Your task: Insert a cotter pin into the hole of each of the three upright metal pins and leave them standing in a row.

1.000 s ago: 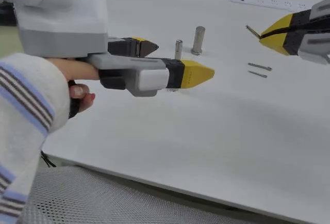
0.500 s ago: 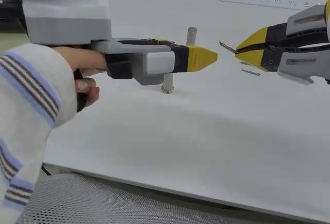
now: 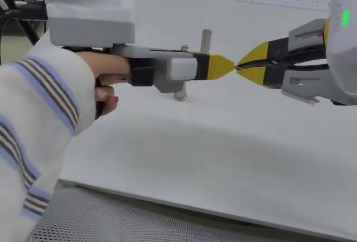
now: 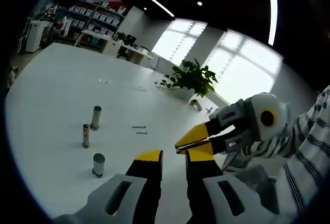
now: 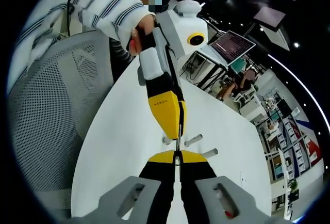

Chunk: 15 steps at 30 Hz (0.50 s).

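Three upright metal pins (image 4: pixel 86 135) stand in a row on the white table (image 3: pixel 223 158), seen at the left of the left gripper view. In the head view one pin (image 3: pixel 206 37) rises behind my left gripper (image 3: pixel 226 66), which is open and held level above the table. My right gripper (image 3: pixel 240 67) is shut on a thin cotter pin (image 5: pixel 178 140) and points at the left gripper tip to tip. In the left gripper view the right gripper (image 4: pixel 179 148) reaches the gap between my open jaws. The cotter pin's free end lies beside the left gripper's yellow tip (image 5: pixel 167 115).
Two loose cotter pins (image 4: pixel 138 129) lie on the table beyond the metal pins. A white power strip (image 3: pixel 279 0) runs along the far side. A mesh chair (image 3: pixel 111 219) sits below the table's near edge. A potted plant (image 4: pixel 191 77) stands far back.
My right gripper has carried the cotter pin leftward until its tips meet the left gripper's tips. The left gripper has lifted slightly and stayed over the metal pins.
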### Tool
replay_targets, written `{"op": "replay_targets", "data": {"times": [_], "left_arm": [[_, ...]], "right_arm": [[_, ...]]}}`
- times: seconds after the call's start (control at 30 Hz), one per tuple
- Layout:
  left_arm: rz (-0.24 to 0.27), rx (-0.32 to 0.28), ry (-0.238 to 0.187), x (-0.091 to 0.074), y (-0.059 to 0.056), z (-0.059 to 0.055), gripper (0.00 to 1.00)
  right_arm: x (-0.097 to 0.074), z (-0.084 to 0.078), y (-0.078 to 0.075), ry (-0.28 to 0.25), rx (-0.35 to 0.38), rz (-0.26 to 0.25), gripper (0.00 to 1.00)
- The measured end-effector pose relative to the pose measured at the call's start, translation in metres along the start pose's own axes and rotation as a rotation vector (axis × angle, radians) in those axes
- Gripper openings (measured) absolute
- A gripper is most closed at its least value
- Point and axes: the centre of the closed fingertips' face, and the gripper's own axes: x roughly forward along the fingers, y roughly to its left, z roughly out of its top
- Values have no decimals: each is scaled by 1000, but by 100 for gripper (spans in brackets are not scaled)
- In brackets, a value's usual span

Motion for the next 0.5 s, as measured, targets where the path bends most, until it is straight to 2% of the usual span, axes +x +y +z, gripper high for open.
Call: {"op": "replay_targets", "data": {"times": [0.33,0.5], "left_arm": [[-15,-16,11,3,4,-6,2],[-17,-27,9,5,8,-7,1]], "right_arm": [[3,4,5,-5,-15,15,0],[5,3,7,-3,-12,21,0]]}}
